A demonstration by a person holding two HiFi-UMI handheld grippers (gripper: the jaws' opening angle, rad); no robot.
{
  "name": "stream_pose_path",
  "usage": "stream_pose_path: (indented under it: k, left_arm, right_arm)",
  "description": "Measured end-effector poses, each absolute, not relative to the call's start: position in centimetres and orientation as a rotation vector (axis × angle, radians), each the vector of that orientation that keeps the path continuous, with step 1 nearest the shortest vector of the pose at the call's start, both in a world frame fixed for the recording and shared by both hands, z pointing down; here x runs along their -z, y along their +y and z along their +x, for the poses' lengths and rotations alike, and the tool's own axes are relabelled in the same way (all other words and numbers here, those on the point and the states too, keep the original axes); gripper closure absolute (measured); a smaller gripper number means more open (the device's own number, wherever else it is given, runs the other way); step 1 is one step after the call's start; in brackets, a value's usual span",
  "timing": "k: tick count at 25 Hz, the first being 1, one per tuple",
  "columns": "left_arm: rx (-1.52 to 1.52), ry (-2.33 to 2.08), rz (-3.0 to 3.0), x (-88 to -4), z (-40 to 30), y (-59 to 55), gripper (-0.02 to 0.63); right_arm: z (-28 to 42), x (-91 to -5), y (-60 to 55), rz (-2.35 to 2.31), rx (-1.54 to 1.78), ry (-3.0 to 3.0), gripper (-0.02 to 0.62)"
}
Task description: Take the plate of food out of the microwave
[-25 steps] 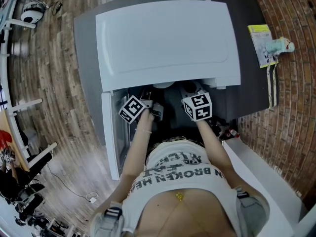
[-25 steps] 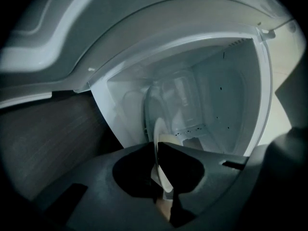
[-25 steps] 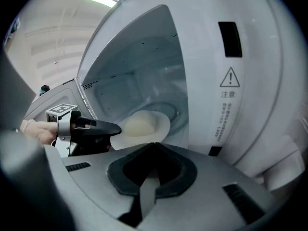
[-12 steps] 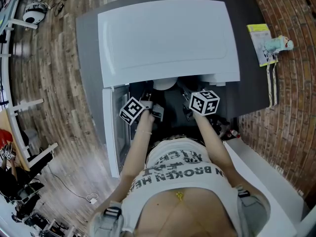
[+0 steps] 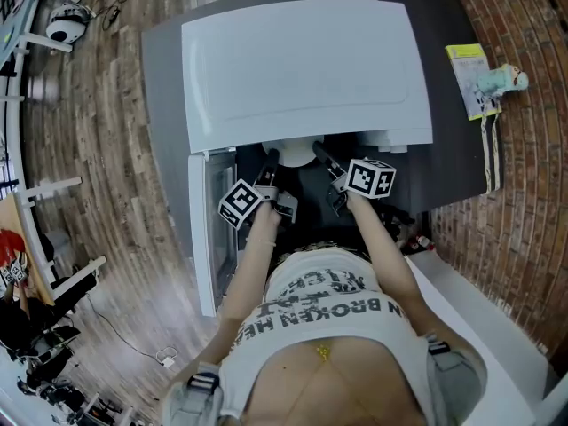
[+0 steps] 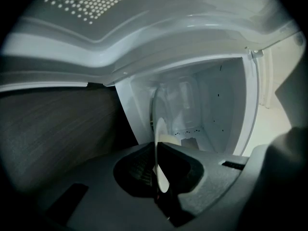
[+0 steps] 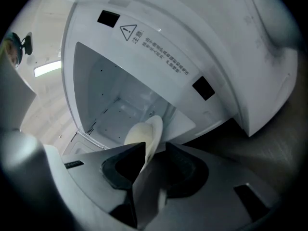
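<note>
Two tools flank the plate [image 7: 145, 133] at the microwave [image 5: 302, 69] mouth. The left tool [image 6: 159, 150] clamps the rim to steady it. The right tool [image 7: 155, 150] has jaws opening astride the rim, not yet gripping.

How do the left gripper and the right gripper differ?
The left gripper is shut on the rim of the plate; the right gripper has its jaws opening, the rim loose between them. The left gripper takes the plate's left side, the right gripper its right. Both point into the open microwave.

Head view: bright, even, sharp; fisheye bend at edges. 2 gripper views: dim, black vignetted corners, blurred foreground, microwave [image 6: 207, 100] cavity brightest.
</note>
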State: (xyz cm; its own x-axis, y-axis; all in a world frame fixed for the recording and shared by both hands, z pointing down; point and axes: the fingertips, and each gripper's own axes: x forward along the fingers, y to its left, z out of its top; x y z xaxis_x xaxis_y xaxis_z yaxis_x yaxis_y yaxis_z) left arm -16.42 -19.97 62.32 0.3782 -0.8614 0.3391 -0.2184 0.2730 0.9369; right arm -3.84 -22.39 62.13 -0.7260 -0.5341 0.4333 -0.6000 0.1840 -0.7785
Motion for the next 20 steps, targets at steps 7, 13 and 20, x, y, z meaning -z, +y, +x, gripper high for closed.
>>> stream_pose_path:
  k: [7, 13, 20]
  left_arm:
    - [0.595, -1.129, 1.241, -62.41, -16.23, -19.15, 0.584]
    - [0.590, -1.129, 1.243, -62.52, -16.20, -19.07, 0.584]
    - [0.591, -1.136, 1.256, -62.53, -16.19, -19.16, 0.584]
  right_arm:
    - [-3.98, -62.89, -22.92, 1.143, -1.713, -2.347, 0.477]
    - [-4.37, -63.06, -23.21, 1.128, -1.815, -2.338, 0.500]
    - [-4.56, -62.75, -23.34, 1.136, -1.865, -2.339, 0.549]
